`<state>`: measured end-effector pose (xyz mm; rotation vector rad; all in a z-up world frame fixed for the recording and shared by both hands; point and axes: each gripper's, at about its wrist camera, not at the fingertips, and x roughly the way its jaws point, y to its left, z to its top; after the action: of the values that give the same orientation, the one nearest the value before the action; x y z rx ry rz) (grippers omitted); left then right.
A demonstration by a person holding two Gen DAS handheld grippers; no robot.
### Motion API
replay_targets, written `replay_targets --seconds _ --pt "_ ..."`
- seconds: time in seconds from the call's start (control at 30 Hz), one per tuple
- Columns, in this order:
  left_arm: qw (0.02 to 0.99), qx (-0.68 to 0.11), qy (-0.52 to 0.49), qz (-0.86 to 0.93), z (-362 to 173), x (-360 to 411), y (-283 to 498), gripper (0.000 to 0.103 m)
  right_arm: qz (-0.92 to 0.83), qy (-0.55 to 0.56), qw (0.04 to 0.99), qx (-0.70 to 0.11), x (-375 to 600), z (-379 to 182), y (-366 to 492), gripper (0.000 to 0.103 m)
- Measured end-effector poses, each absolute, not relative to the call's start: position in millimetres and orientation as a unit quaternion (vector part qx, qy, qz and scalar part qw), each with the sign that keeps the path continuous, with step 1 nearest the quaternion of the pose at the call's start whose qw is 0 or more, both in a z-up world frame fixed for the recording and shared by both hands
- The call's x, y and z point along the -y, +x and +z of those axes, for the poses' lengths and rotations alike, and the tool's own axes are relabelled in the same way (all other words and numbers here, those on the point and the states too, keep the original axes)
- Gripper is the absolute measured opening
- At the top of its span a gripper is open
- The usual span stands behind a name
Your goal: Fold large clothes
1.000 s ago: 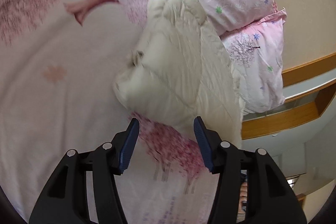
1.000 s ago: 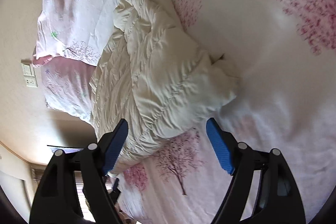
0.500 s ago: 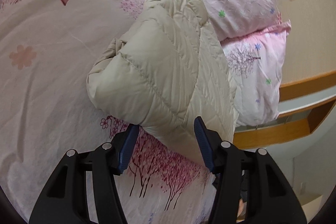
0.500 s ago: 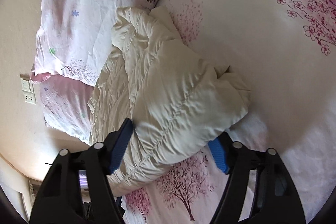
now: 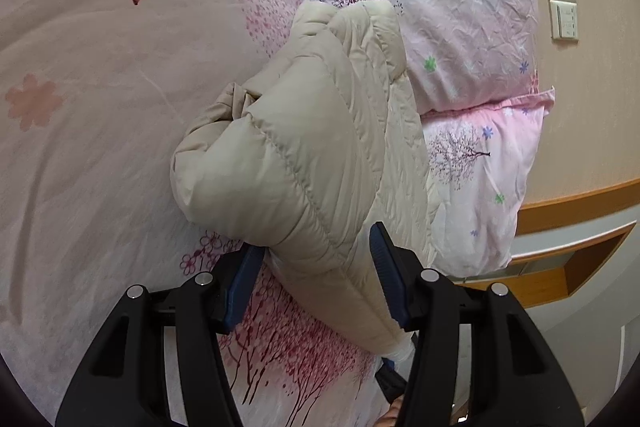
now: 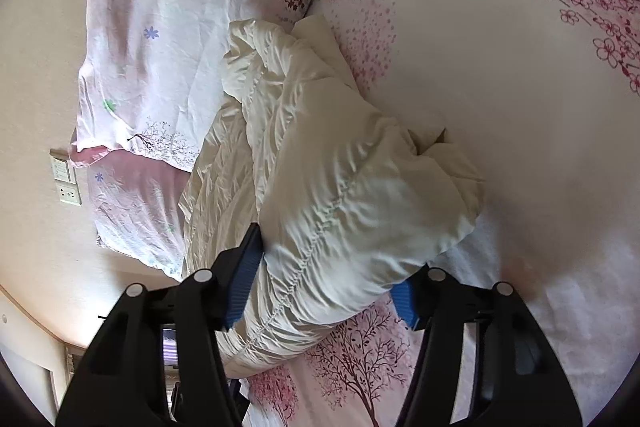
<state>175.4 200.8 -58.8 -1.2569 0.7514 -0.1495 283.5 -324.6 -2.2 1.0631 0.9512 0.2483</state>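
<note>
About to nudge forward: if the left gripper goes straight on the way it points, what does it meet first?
The left gripper would meet the folded cream quilted puffer jacket at once; its near fold already sits between the fingers. The floral pillows lie behind.

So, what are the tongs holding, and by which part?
Both tongs, left and right, straddle the folded cream jacket's near end; the right just closed. A firm hold cannot be told.

I can read no text, label or number anywhere; the bedding carries only tree and flower prints.
</note>
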Motion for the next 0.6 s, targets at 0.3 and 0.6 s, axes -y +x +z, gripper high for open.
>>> replay_targets --seconds 0.3,0.6 --pt "0.731 -0.334 -0.592 -0.059 -63.4 -203.6 178.7 0.045 0.119 0.491 0.746 -0.435 324.9 -4.9 283.2 0.048" --pt "0.733 -0.324 -0.594 -0.071 -62.9 -208.1 174.7 0.019 0.135 0.482 0.753 -0.427 321.8 -3.1 283.4 0.026"
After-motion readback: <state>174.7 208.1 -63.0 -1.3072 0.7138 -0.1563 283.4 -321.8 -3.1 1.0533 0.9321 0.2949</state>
